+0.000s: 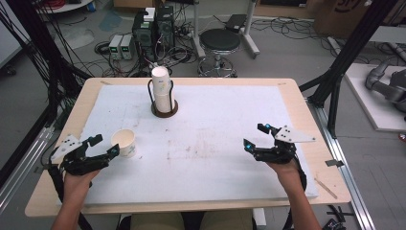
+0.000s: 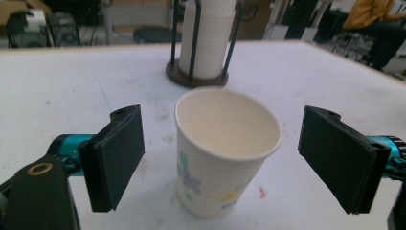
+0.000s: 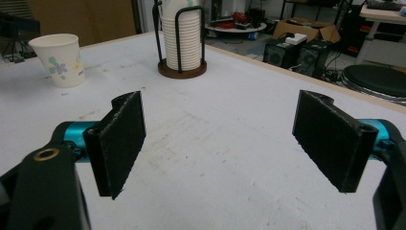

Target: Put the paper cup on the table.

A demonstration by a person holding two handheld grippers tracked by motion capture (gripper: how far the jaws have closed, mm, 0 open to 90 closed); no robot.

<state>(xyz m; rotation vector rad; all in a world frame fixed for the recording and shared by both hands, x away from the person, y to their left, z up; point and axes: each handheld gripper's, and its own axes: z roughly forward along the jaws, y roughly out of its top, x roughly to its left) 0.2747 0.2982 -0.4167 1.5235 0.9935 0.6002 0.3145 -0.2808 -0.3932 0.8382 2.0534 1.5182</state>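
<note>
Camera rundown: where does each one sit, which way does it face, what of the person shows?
High view: above the person's side, looking forward and down on the table; both forearms, left gripper, right gripper.
Left gripper view: rides that gripper, facing the paper cup between its open jaws.
Right gripper view: looks along its open jaws across the table.
All three share the cup and the cup stack.

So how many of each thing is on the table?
Loose paper cup: 1
Stack of cups: 1
Cup holder: 1
Grippers, left gripper and right gripper: 2
Total: 5
</note>
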